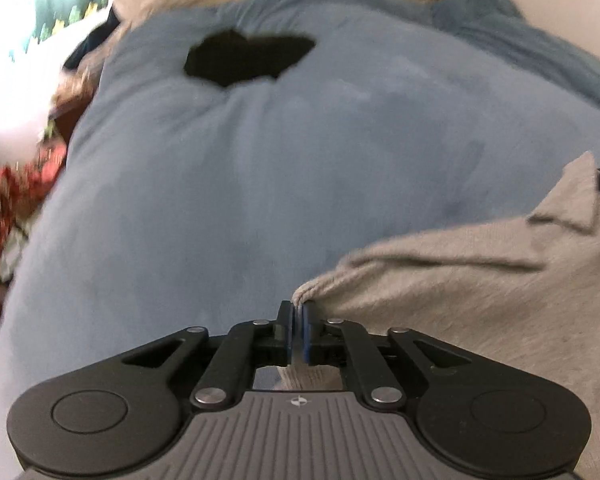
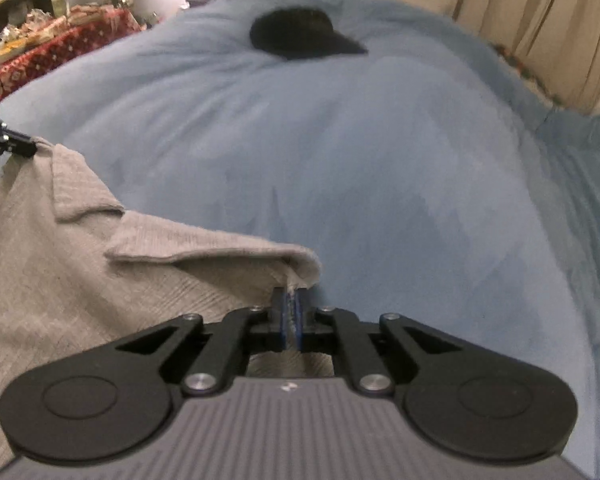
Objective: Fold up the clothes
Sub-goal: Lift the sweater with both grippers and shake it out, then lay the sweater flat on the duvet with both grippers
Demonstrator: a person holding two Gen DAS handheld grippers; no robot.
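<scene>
The left gripper (image 1: pixel 298 306) and the right gripper (image 2: pixel 291 294) are each pinching an edge of a grey knit garment (image 1: pixel 480 292) over a blue blanket (image 1: pixel 240 168).

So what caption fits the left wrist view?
Left gripper pinching a grey garment corner over a blue blanket.

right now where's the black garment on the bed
The black garment lies far up the blue blanket, left of centre in the left wrist view and near top centre in the right wrist view, well beyond the grey knit top.
</scene>
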